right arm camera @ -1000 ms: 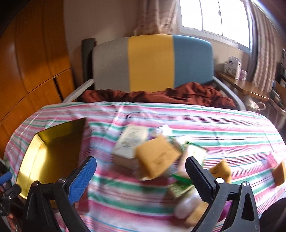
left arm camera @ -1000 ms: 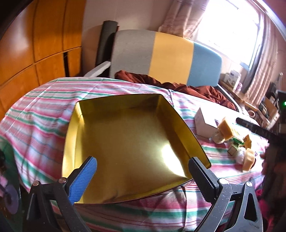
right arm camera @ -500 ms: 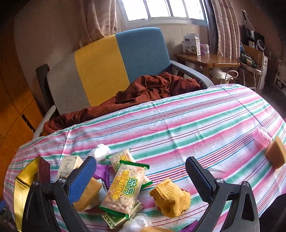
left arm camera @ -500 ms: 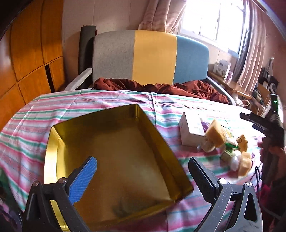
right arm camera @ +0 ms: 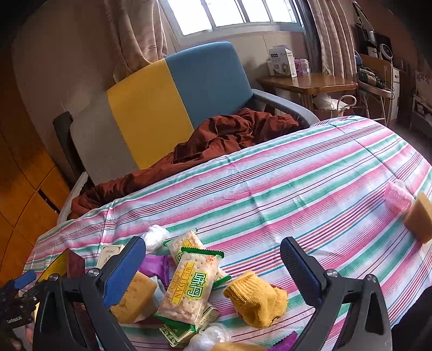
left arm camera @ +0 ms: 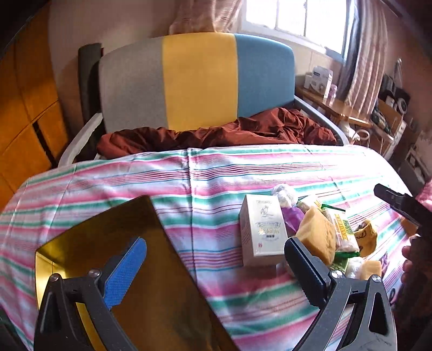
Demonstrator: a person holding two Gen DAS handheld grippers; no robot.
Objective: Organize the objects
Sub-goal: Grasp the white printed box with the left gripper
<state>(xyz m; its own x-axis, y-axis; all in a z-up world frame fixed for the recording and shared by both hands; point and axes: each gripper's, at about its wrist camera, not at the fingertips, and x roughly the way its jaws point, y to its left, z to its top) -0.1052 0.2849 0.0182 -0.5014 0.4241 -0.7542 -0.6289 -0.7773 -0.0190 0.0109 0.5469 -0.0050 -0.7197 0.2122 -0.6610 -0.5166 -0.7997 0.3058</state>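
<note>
A gold tray [left arm camera: 89, 237] is seen at the left of the striped bench [left arm camera: 216, 172], 1 corner pointed away toward the chair. The left gripper [left arm camera: 213, 266] is held over its right edge, jaws apart and empty. To the right, a white box [left arm camera: 263, 229] lies flat, its long axis running away from the camera. Beside it, a cracker packet [right arm camera: 189, 289] is stacked on the pile, long axis tilted up to the right. The right gripper [right arm camera: 213, 266] hangs over it, jaws apart and empty, with a yellow sock [right arm camera: 256, 297] between them.

You see strong daylight from the window [right arm camera: 229, 16], overexposed there; the tray [left arm camera: 89, 243] glares gold, and edges bend and go dark.
</note>
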